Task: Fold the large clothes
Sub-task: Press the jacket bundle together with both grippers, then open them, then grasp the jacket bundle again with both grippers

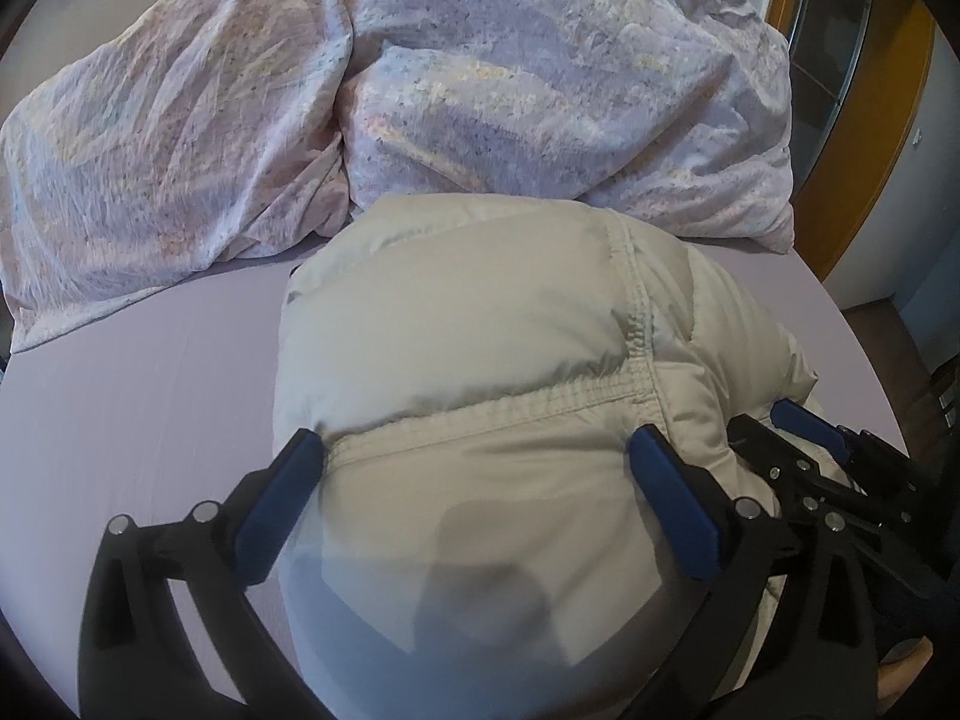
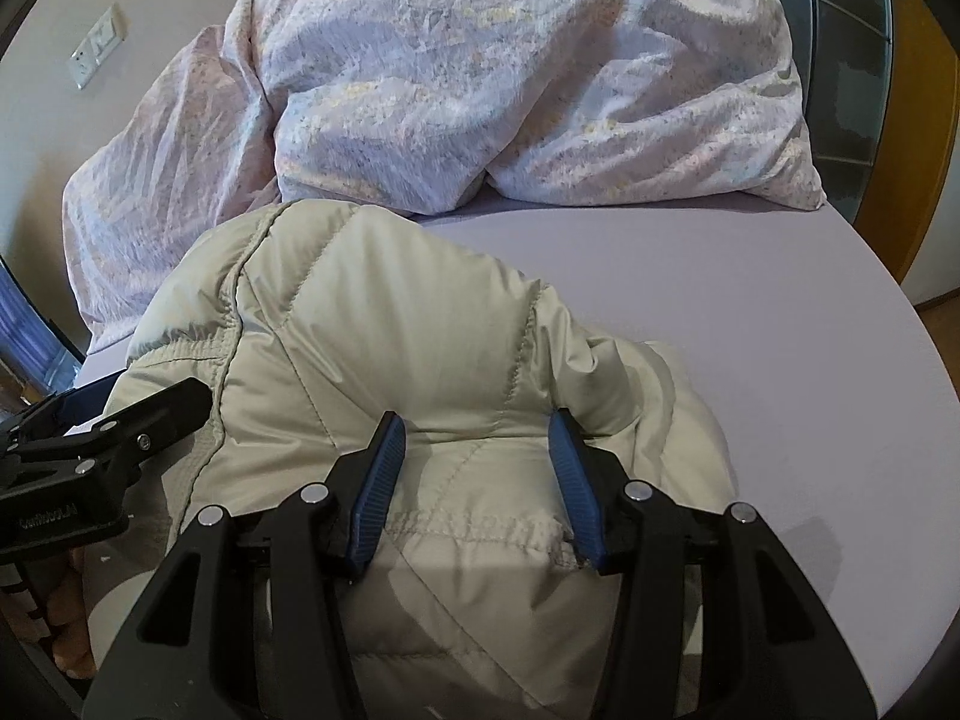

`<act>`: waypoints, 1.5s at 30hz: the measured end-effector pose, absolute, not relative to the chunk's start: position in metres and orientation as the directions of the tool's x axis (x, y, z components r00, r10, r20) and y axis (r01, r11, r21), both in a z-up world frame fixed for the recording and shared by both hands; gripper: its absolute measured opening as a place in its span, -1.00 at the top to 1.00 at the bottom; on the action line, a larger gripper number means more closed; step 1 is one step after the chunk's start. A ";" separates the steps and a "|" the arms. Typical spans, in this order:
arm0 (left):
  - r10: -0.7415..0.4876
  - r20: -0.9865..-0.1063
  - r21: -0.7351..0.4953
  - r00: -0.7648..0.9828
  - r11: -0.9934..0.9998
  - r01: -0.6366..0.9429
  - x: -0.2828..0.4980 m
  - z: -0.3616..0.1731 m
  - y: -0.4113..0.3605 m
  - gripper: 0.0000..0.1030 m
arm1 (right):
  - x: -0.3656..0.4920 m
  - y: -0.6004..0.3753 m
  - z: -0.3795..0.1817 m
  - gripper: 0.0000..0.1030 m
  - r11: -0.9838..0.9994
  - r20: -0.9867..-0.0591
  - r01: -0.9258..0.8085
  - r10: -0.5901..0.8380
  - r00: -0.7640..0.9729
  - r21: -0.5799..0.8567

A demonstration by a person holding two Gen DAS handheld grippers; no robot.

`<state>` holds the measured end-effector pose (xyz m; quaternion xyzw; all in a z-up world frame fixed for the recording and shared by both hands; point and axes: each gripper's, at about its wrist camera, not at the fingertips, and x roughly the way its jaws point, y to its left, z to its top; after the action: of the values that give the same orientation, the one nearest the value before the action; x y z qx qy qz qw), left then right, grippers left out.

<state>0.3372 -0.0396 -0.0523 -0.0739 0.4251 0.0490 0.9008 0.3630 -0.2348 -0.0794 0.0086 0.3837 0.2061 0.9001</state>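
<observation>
Jacket (image 1: 480, 330) on bed (image 1: 150, 420), duvet (image 1: 420, 90) behind it

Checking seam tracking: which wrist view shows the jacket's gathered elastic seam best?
Left wrist: the elastic seam of the beige puffer jacket runs unobstructed between the open fingers. Right wrist shows only a short stitched stretch, partly hidden by the fingers.

A bed (image 1: 150, 372) in a lilac sheet bears a folded beige puffer jacket (image 1: 480, 330) and a crumpled floral duvet (image 1: 420, 90).
</observation>
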 end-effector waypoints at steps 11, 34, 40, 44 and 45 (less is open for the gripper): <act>0.044 -0.756 -0.085 0.653 0.983 -0.164 0.336 -0.061 -0.039 -0.97 | 0.364 -0.232 -0.091 0.00 0.907 -0.675 -0.384 0.393 0.625 0.173; 0.095 -0.746 -0.028 0.660 0.984 -0.174 0.329 -0.059 -0.043 -0.97 | 0.365 -0.228 -0.082 -0.01 0.920 -0.719 -0.369 0.344 0.604 0.130; 0.104 -0.688 -0.038 0.718 0.983 -0.179 0.322 -0.028 -0.030 -0.96 | 0.367 -0.236 -0.054 -0.02 0.924 -0.654 -0.341 0.368 0.661 0.175; 0.127 -0.686 -0.010 0.717 0.983 -0.184 0.335 -0.023 -0.027 -0.96 | 0.381 -0.228 -0.061 -0.02 0.931 -0.676 -0.330 0.344 0.651 0.156; 0.134 -0.692 0.003 0.709 0.983 -0.183 0.339 -0.025 -0.028 -0.96 | 0.382 -0.228 -0.064 -0.02 0.931 -0.681 -0.330 0.342 0.647 0.155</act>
<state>0.3388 -0.0278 -0.0250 -0.0329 0.3716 0.0856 0.9239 0.3820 -0.2276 -0.0636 0.0085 0.3772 0.1851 0.9074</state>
